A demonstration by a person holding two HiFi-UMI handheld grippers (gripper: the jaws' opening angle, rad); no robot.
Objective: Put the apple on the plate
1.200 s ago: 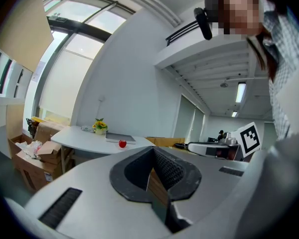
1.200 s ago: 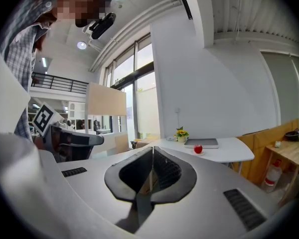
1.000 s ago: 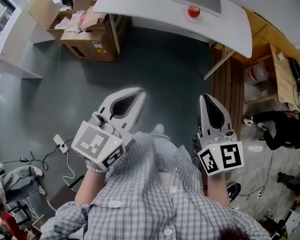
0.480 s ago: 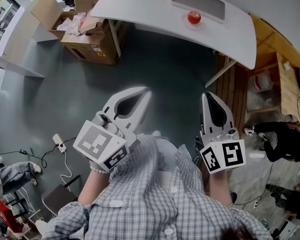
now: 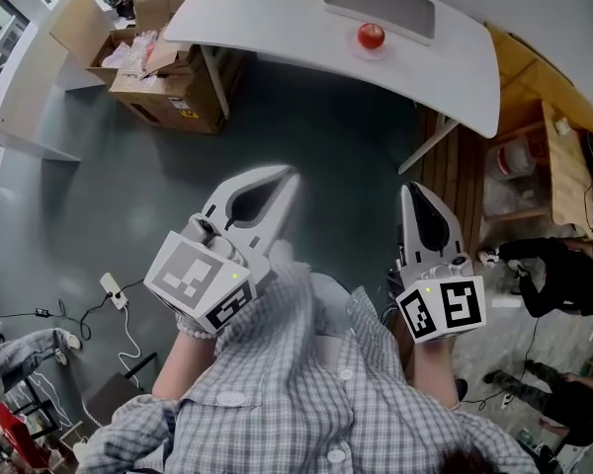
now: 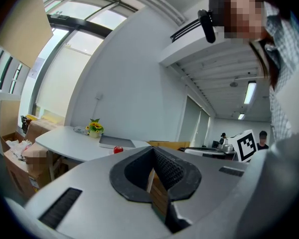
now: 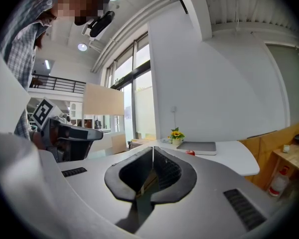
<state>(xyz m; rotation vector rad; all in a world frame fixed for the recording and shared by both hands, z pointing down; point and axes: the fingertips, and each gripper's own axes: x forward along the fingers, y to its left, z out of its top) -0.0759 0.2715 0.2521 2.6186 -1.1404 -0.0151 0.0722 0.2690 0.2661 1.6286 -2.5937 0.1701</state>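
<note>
While person stands well away from table (image 5: 267,23), both grippers held low near body, likely for approach: left gripper (image 5: 283,178) and right gripper (image 5: 412,192) jaws together, empty. Apple (image 5: 372,36) on far tabletop beside grey pad (image 5: 381,6); plate possibly beneath, unclear.

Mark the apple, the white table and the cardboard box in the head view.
apple (image 5: 372,36): head view, middle of the red fruit.
white table (image 5: 277,28): head view, bare top left of the apple.
cardboard box (image 5: 173,97): head view, its brown side wall.
</note>
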